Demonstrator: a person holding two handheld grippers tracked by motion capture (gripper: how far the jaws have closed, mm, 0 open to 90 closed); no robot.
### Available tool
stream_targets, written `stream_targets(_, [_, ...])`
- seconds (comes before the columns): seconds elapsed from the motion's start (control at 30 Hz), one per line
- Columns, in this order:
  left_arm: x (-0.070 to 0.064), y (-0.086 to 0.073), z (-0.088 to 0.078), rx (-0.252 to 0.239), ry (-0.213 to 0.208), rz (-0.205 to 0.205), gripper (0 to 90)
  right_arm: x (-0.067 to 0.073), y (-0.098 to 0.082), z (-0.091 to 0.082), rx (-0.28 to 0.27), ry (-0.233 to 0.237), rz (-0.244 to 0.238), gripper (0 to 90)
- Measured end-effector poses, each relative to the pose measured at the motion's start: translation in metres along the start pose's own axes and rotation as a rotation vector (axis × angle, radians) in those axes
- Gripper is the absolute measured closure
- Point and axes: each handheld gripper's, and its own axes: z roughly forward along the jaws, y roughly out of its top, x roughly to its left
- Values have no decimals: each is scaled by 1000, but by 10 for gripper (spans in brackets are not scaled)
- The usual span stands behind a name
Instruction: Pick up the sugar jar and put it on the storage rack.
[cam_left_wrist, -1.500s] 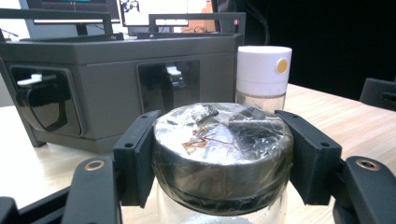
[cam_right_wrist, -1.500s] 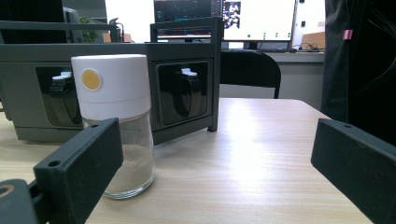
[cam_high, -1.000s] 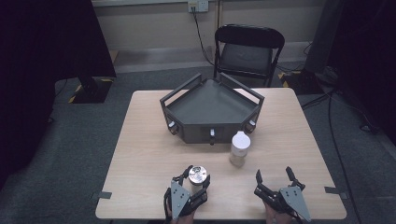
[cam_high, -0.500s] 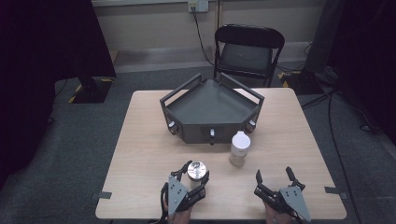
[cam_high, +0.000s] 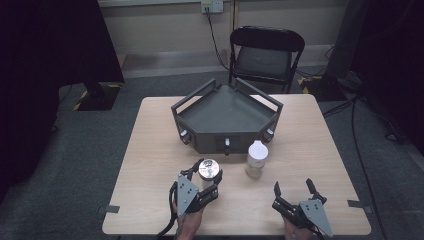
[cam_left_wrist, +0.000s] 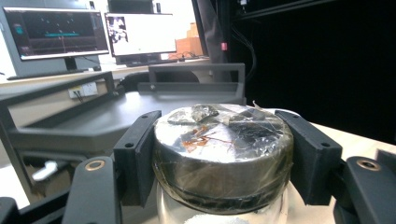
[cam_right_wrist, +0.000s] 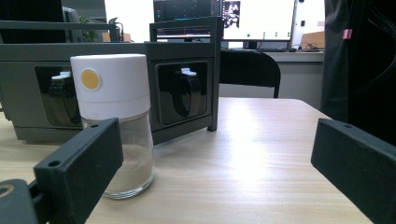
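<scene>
A white-lidded jar (cam_right_wrist: 114, 140) stands on the table (cam_right_wrist: 261, 154) at ten o'clock. The grey rack (cam_right_wrist: 187, 88) rises behind it. The right gripper (cam_right_wrist: 219, 172) gapes wide.

A light wooden table (cam_high: 150, 150) carries a dark grey angular tray (cam_high: 227, 117) and a white-capped glass shaker (cam_high: 256, 159) near it.

Left gripper (cam_high: 206, 181): black two-jaw frame, grey three-cornered plate on top, cable trailing toward 6 o'clock. Its flat black pads (cam_left_wrist: 136, 156) carry small screw holes; brass-ringed pivots below. Right gripper (cam_high: 295, 189): same black build, grey plate.
</scene>
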Motion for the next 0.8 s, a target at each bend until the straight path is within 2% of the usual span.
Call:
stream_targets(0.3, [13, 17, 8, -28, 12, -4, 348, 0, 0, 0, -1, 0, -1, 10])
stream_targets(0.43, [14, 22, 13, -36, 34, -7, 347, 0, 0, 0, -1, 0, -1, 10])
stream_targets(0.8, [21, 41, 37, -19, 83, -6, 347, 0, 0, 0, -1, 1, 0, 10])
